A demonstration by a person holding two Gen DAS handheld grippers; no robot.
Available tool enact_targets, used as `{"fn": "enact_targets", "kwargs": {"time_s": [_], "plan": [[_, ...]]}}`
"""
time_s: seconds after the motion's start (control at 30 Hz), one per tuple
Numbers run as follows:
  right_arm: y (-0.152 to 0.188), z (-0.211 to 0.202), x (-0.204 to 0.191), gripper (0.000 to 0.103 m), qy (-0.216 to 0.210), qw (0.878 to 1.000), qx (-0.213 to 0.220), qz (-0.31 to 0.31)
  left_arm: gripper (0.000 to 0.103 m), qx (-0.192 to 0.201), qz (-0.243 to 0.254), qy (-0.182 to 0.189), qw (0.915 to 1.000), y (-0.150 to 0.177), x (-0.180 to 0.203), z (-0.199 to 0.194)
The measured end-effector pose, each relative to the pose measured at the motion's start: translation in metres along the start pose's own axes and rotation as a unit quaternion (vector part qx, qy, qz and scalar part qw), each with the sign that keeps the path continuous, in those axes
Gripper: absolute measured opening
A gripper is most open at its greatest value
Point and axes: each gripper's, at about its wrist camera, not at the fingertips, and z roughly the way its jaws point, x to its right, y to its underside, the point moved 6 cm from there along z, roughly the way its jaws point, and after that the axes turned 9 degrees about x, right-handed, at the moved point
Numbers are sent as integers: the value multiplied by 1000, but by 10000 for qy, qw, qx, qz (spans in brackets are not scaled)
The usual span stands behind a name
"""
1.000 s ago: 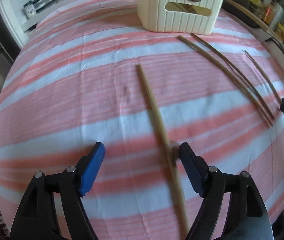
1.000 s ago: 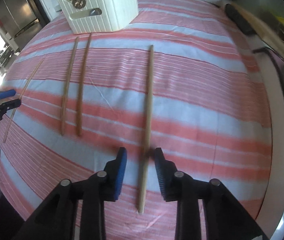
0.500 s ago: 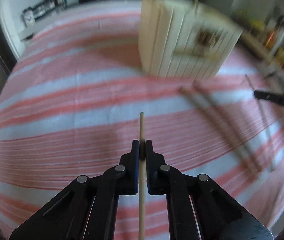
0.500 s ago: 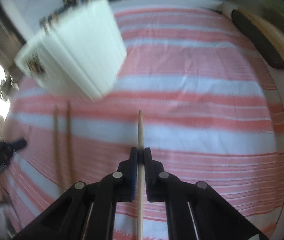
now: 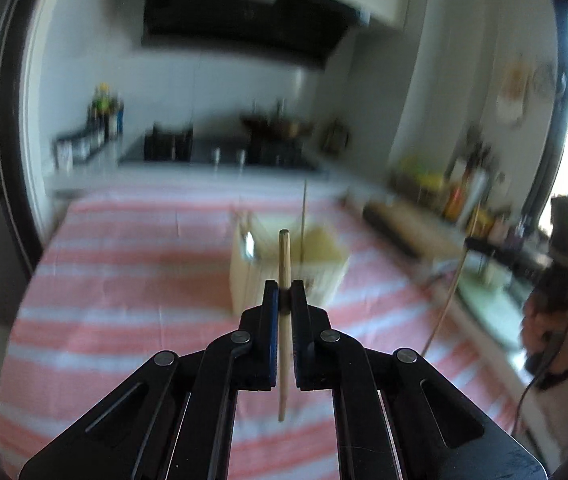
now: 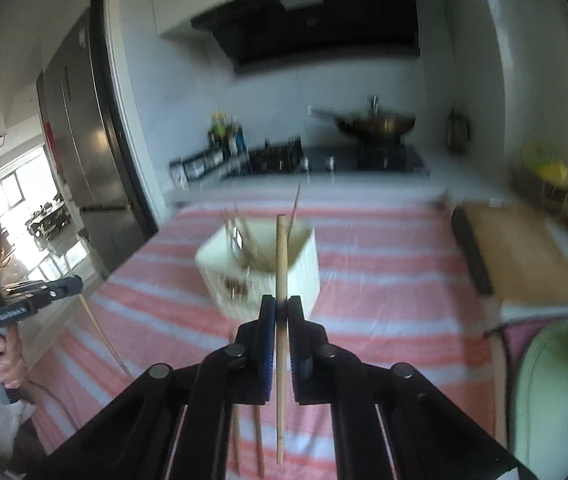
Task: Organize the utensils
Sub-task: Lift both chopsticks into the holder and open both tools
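Note:
My left gripper (image 5: 284, 286) is shut on a wooden chopstick (image 5: 284, 256), held in the air above the pink-and-white striped cloth (image 5: 123, 280). Past its tip stands the white ribbed utensil holder (image 5: 243, 276) with several sticks in it. In the right wrist view my right gripper (image 6: 281, 302) is shut on a second chopstick (image 6: 280, 248), in line with the same holder (image 6: 304, 268). Two more chopsticks (image 6: 259, 440) lie on the cloth below it. Each gripper also shows at the edge of the other's view, blurred, with a stick in it.
A wooden cutting board (image 6: 524, 256) lies along the table's right side. Behind the table runs a counter with a wok (image 6: 376, 122) on the stove and bottles (image 6: 225, 132). A steel fridge (image 6: 79, 140) stands at left, a pale green object (image 6: 556, 392) at lower right.
Both grippers closed on a chopstick lying on the cloth, then rose and tipped upward with it. The views now take in the holder from higher up and the kitchen wall.

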Motion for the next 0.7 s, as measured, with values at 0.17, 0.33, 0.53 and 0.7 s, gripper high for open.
{"fn": "enact_targets", "kwargs": {"time_s": [0.17, 0.33, 0.53, 0.7], "plan": [[-73, 19, -3, 6, -11, 9973, 733, -68, 4, 816, 162, 6, 9965, -91, 9, 20], [-117, 62, -13, 6, -32, 9923, 1240, -48, 4, 1240, 218, -314, 9915, -132, 17, 74], [-98, 129, -26, 6, -158, 9924, 1206, -194, 4, 618, 59, -527, 9967, -99, 5, 153], [-53, 185, -27, 6, -223, 9980, 486, -323, 4, -211, -189, -681, 9973, -44, -17, 207]]}}
